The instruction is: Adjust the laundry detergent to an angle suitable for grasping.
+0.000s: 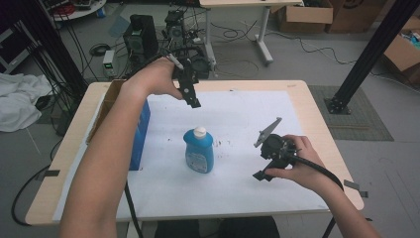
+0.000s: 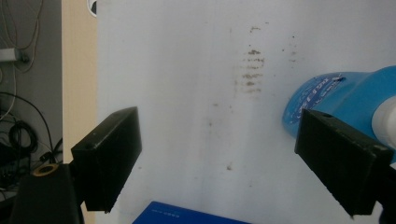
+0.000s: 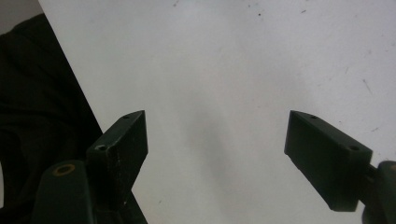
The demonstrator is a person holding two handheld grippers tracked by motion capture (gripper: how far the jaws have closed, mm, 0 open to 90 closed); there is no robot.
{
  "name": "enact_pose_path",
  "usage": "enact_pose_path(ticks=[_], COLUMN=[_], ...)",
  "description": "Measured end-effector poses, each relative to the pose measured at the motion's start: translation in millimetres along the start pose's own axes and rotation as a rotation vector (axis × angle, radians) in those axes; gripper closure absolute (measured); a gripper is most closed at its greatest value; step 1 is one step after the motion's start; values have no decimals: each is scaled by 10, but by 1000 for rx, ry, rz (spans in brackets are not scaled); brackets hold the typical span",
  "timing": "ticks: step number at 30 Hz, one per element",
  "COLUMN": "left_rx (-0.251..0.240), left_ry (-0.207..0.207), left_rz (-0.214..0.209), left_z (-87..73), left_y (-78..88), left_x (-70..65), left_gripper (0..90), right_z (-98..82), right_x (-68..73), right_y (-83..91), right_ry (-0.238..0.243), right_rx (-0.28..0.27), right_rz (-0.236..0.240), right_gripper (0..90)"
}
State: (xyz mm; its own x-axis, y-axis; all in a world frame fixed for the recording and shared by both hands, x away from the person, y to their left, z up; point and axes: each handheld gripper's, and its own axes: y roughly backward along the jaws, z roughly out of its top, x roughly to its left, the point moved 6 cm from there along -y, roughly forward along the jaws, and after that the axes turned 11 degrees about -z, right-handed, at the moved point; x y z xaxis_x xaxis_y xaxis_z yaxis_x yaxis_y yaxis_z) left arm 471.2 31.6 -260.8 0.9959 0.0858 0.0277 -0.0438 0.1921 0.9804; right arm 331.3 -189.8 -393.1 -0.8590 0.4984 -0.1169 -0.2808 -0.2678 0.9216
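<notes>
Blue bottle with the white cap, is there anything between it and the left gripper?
Nothing visible: bare white sheet lies between the open left gripper and the blue bottle. The blue box sits off to the side.

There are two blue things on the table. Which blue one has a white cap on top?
The blue bottle standing upright in the middle of the white sheet has the white cap. The other blue thing, the blue box at the sheet's left edge, is flat-sided and has no cap.

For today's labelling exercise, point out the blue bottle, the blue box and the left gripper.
blue bottle (image 1: 199, 154), high view, on its label.
blue box (image 1: 141, 130), high view, on its side face.
left gripper (image 1: 193, 101), high view, between the tips of its jaws.
</notes>
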Motion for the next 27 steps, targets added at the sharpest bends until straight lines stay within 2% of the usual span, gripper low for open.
enact_pose_path(ticks=[6, 14, 18, 23, 24, 27], left_rx=[2, 2, 7, 2, 1, 0], left_ry=[2, 3, 0, 5, 5, 5], left_rz=[2, -3, -4, -8, -10, -10], left_z=[-11, -13, -14, -15, -15, -18], left_y=[3, 9, 12, 21, 23, 26], left_x=[-9, -25, -31, -37, -41, -43], left_gripper=[154, 155, 155, 155, 155, 155], right_z=[34, 197, 322, 460, 543, 638], right_x=[-22, 1, 32, 70, 86, 106], right_y=[54, 214, 270, 288, 300, 313], right_ry=[-9, -25, -9, 21, 33, 42], right_rx=[-32, -119, -140, -133, -141, -149], right_rz=[-7, 2, 2, 2, 2, 1], right_gripper=[204, 201, 198, 198, 199, 199])
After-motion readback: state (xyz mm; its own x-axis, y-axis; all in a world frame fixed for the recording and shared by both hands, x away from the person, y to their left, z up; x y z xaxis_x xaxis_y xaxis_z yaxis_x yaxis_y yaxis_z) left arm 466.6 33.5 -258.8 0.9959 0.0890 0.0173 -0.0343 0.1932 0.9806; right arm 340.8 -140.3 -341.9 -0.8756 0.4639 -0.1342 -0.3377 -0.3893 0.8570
